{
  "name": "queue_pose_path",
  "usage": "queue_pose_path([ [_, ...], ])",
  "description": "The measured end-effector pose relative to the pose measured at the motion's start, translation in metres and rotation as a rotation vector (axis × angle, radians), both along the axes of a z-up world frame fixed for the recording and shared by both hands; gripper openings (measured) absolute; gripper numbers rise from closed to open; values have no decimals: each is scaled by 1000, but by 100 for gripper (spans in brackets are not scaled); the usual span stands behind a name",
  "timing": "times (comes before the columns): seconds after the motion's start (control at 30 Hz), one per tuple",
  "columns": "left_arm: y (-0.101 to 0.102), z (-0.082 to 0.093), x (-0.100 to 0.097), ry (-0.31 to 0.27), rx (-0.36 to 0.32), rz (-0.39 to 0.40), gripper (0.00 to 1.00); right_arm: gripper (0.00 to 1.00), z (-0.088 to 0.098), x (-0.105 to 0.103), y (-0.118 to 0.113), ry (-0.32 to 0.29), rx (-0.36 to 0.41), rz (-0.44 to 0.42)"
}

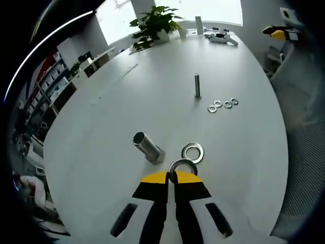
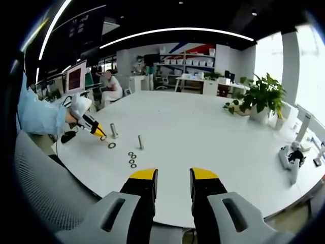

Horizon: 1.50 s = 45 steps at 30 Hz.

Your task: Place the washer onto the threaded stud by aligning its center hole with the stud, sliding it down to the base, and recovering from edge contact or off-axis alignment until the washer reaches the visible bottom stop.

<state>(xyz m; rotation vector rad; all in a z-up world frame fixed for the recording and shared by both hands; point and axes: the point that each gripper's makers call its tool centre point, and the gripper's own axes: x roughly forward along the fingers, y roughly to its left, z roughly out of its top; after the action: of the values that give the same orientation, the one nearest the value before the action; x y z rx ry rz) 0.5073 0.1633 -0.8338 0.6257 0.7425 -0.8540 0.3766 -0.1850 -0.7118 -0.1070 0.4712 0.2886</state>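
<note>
My left gripper [image 1: 171,176] is shut on the edge of a large steel washer [image 1: 182,161], held just above the white table [image 1: 101,132]. A thick steel stud [image 1: 147,146] on a hex base stands a little to its left and beyond. A second large washer [image 1: 185,153] lies flat on the table, right of the stud. In the right gripper view my right gripper [image 2: 172,178] stands open over the table's near edge with nothing between its jaws. Far to the left there, a gloved hand [image 2: 78,107] holds the left gripper [image 2: 95,130] beside the stud [image 2: 114,130].
Farther along the table stand a thin threaded stud [image 1: 197,85] and several small washers [image 1: 223,104]. A potted plant [image 1: 155,23] and a white device [image 1: 223,37] sit at the far end. A mesh chair [image 1: 304,152] borders the table's right side. A person [image 2: 109,86] sits in the background.
</note>
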Motion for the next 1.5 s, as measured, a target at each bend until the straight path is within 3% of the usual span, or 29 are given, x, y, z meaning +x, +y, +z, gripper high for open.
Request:
queue_pose_path([
  [0.87, -5, 45, 38, -97, -1, 5, 1, 27, 5, 1, 0, -20, 13, -4],
  [1.07, -6, 47, 49, -103, 2, 9, 1, 27, 5, 1, 0, -21, 15, -7],
  [1.5, -10, 34, 54, -74, 28, -1, 1, 27, 4, 1, -1, -20, 18, -13],
])
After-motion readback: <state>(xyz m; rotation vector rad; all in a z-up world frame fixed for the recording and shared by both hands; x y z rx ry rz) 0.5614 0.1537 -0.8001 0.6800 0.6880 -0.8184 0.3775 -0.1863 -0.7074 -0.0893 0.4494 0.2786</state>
